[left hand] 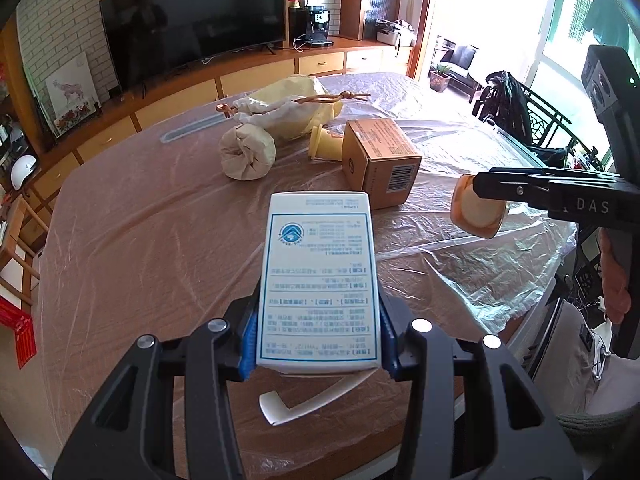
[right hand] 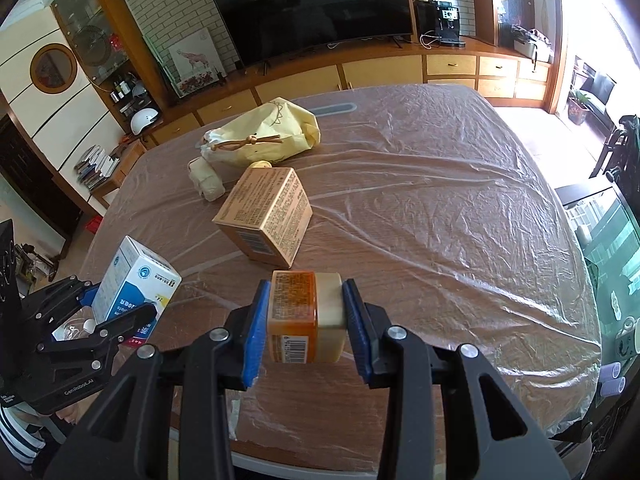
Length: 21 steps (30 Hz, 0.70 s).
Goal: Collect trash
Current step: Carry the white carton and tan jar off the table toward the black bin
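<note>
Both tools loaded, carry step. Left tool (left hand: pixel 318 332) pinching the white box (left hand: pixel 318 280) by its long sides, held above the near edge of the counter (left hand: pixel 140 220). Right tool (right hand: pixel 306 320) pinching the orange jar (right hand: pixel 306 316), also lifted, just in front of the brown carton (right hand: pixel 266 216). Behind the carton: paper roll (right hand: pixel 206 184) and yellow bag (right hand: pixel 268 136), still to collect. No bin visible in either view. Next, likely: find the bin, drop both, return for the carton.
</note>
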Motion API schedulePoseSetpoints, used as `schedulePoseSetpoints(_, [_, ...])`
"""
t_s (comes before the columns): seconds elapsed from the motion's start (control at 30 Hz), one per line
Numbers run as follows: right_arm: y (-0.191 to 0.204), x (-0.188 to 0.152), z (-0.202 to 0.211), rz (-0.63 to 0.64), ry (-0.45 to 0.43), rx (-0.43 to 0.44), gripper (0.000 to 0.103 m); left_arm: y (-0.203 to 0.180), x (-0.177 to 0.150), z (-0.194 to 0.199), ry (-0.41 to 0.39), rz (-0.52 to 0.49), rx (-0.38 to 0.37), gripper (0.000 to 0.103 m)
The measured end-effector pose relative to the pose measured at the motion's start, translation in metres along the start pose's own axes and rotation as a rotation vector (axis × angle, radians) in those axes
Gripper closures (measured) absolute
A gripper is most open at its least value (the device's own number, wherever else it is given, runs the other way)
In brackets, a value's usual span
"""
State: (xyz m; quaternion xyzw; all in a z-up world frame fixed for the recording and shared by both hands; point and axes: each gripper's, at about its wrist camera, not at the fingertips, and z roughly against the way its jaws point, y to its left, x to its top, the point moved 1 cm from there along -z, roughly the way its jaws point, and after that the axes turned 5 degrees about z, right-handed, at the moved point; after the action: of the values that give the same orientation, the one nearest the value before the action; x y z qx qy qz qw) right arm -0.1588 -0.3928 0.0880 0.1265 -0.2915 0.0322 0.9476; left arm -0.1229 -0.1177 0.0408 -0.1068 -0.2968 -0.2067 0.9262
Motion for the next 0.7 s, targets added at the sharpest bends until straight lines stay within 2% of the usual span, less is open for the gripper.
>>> schedulePoseSetpoints(0.7, [0.028, -0.03, 0.042, 0.066, -0.005, 0.058, 0.067, -0.02, -0.031, 0.03, -0.01, -0.012, -0.016, 0.056])
